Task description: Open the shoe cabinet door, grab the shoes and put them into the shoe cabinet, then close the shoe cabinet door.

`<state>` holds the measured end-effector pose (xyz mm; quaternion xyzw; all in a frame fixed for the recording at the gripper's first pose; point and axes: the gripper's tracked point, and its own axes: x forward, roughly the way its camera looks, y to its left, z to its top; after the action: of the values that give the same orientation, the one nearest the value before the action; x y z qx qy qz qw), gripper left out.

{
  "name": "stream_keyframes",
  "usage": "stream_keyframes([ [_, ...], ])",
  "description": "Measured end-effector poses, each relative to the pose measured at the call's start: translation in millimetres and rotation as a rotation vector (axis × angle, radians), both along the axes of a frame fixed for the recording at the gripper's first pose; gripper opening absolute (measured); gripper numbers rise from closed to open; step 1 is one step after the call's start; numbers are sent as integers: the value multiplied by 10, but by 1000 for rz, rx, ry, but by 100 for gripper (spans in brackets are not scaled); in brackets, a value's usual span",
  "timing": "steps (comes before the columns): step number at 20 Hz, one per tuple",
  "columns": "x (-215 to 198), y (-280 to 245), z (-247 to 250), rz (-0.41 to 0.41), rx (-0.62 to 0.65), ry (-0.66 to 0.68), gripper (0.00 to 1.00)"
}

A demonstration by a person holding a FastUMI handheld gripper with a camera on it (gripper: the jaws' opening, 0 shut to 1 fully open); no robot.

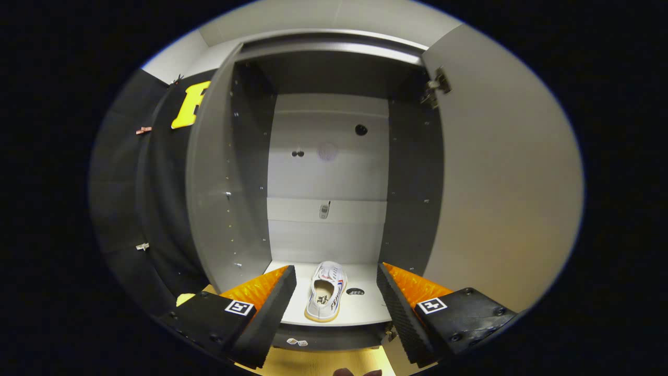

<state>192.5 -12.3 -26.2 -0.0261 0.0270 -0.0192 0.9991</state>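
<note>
The shoe cabinet (329, 172) stands open in front of me, its door (501, 183) swung out to the right. A white shoe (326, 291) lies on the cabinet's bottom shelf (360, 310), heel toward me. My gripper (334, 300) is open in front of the cabinet's front edge. The shoe shows in the gap between the two fingers and beyond them, touching neither. Nothing is held between the fingers.
The cabinet's left side panel (209, 183) stands beside the black cloth wall (146, 198). A hinge (436, 86) sits at the door's upper inner edge. Pale wooden floor (323, 360) lies below the cabinet. Small holes mark the back panel (329, 151).
</note>
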Motion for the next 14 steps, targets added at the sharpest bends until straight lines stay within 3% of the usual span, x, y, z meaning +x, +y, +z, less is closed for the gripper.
stream_keyframes([
  [14,-2364,-782,271,-135,-16,-101,97],
])
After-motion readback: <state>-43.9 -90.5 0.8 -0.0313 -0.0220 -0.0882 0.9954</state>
